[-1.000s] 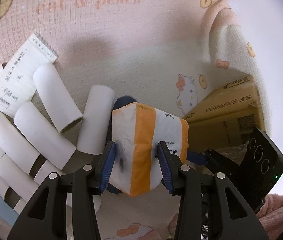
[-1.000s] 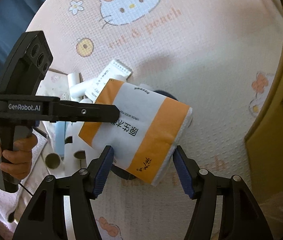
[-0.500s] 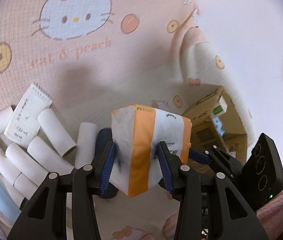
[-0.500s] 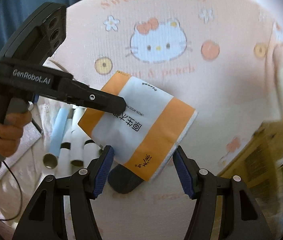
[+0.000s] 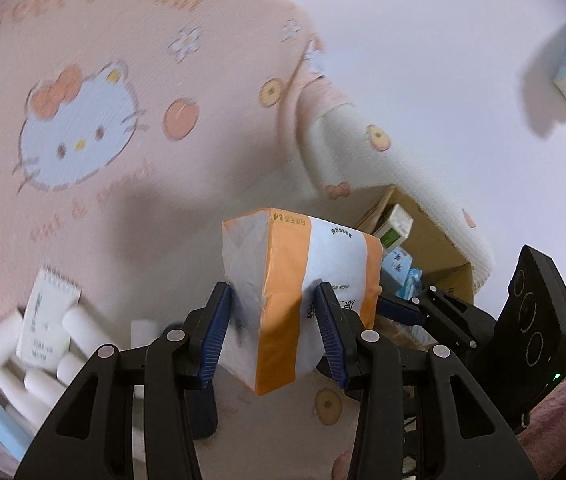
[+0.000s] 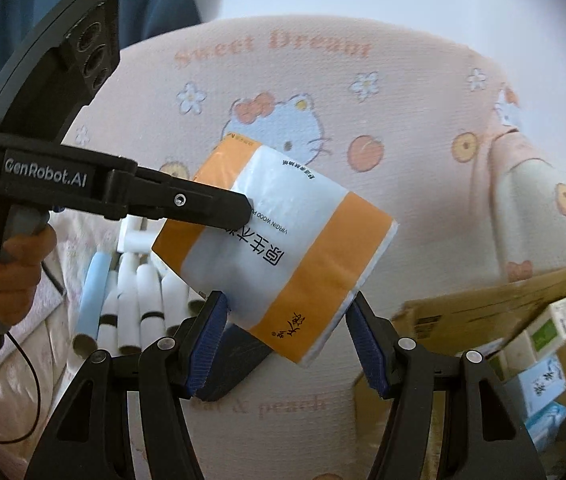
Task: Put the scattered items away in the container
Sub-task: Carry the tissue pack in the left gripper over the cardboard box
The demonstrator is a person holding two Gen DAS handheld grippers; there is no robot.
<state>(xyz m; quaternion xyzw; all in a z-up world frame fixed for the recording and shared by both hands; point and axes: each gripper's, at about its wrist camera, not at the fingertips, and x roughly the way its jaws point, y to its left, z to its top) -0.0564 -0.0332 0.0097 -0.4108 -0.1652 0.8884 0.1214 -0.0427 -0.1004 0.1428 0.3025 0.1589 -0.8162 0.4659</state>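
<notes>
My left gripper [image 5: 273,334] is shut on an orange-and-white tissue pack [image 5: 295,300] and holds it in the air above the pink blanket. In the right wrist view the same pack [image 6: 279,248] is pinched at its left end by the left gripper. My right gripper [image 6: 287,338] has its jaws on either side of the pack's near end, pressing its edges. The open cardboard box [image 6: 495,336] with small packs inside lies at the lower right; it also shows in the left wrist view [image 5: 423,248] just behind the pack.
Several white paper tubes [image 5: 19,356] and a small notepad [image 5: 45,320] lie at the lower left on the blanket [image 5: 163,80]. A dark flat object [image 6: 235,364] lies under the pack. A light blue tube [image 6: 93,288] lies by the tubes.
Both grippers have lifted the tissue pack higher off the blanket. The open box with its contents has come into view on the right, and the tubes have dropped lower in the frames.
</notes>
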